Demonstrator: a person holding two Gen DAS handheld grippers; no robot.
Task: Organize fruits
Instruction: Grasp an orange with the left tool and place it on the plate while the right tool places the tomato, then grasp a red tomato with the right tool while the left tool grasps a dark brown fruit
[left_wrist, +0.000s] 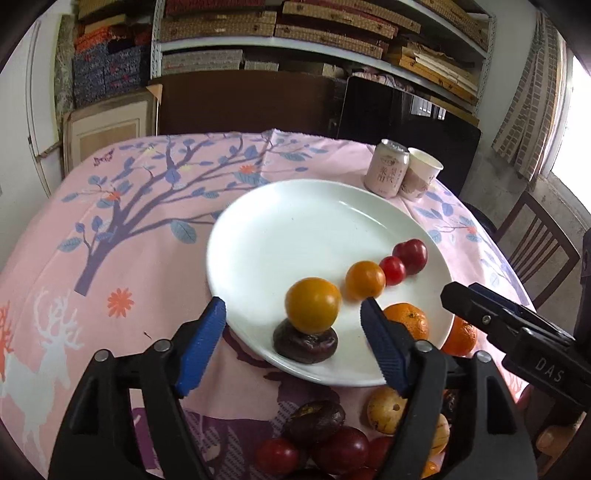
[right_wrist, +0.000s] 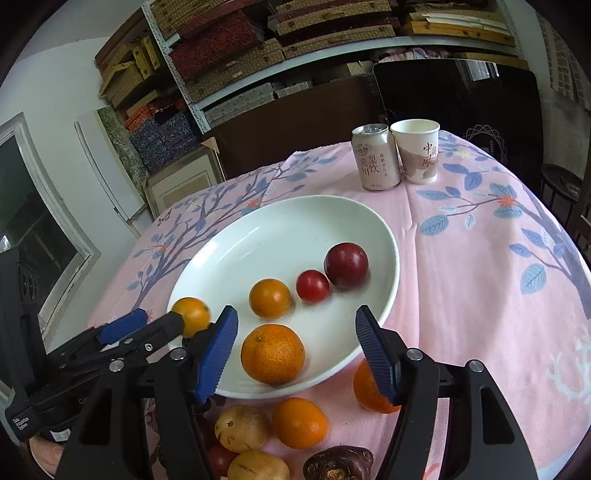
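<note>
A white plate (left_wrist: 295, 229) holds a row of fruit: a dark red plum (left_wrist: 410, 255), a small red fruit (left_wrist: 392, 270) and a yellow-orange fruit (left_wrist: 365, 279). My left gripper (left_wrist: 293, 302) stands open at the plate's near rim. Between its fingers, untouched, a bigger yellow fruit (left_wrist: 313, 304) rests against a dark purple fruit (left_wrist: 306, 343). My right gripper (right_wrist: 297, 310) is open too, its blue pads either side of a mandarin (right_wrist: 272, 353) that lies on the plate (right_wrist: 258, 236) clear of them.
Loose fruit lies on the pink cloth in front of the plate: two mandarins (right_wrist: 300, 422) (right_wrist: 369, 387), tan fruits (right_wrist: 242, 428) and a dark purple one (right_wrist: 338, 463). A drink can (right_wrist: 375, 157) and paper cup (right_wrist: 417, 151) stand at the far edge. A wooden chair (left_wrist: 535, 251) is right of the table.
</note>
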